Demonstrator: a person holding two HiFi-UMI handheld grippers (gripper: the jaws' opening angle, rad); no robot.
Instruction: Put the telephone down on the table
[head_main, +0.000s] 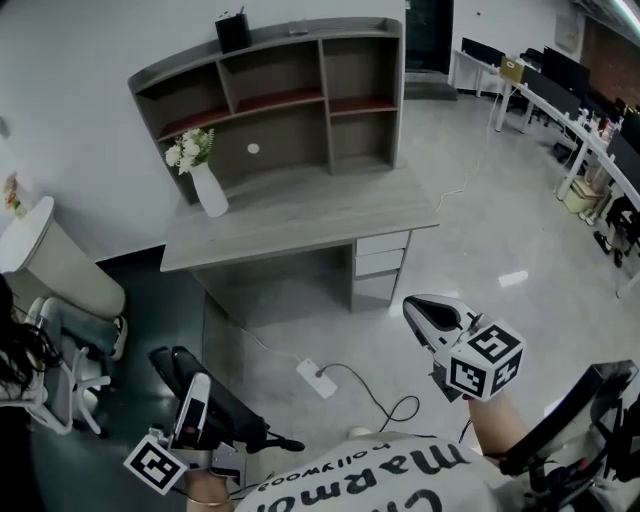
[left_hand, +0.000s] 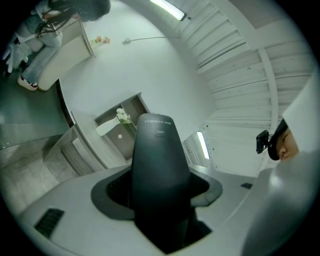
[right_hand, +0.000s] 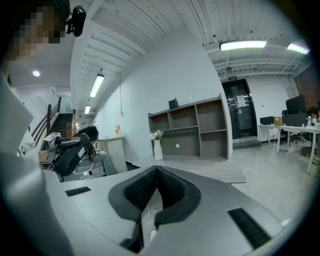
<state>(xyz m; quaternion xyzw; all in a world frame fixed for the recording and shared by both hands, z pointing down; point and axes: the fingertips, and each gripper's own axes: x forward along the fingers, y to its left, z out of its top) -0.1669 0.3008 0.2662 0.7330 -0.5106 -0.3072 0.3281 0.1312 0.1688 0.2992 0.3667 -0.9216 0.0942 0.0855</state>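
The telephone (head_main: 245, 425), a black handset, is low at the left of the head view, and my left gripper (head_main: 200, 395) is shut on it. In the left gripper view the handset (left_hand: 159, 170) stands upright between the jaws and hides their tips. My right gripper (head_main: 420, 310) hovers over the floor right of the grey table (head_main: 300, 215); its pads (right_hand: 150, 185) meet with nothing between them. The right gripper view shows the telephone (right_hand: 70, 152) at far left. Both grippers are well short of the table's front edge.
On the table stand a grey shelf unit (head_main: 290, 90) and a white vase of flowers (head_main: 208, 190), with drawers (head_main: 380, 262) underneath. A power strip (head_main: 318, 378) with cable lies on the floor. A white chair (head_main: 60, 380) is at left, a black chair (head_main: 580, 420) at right.
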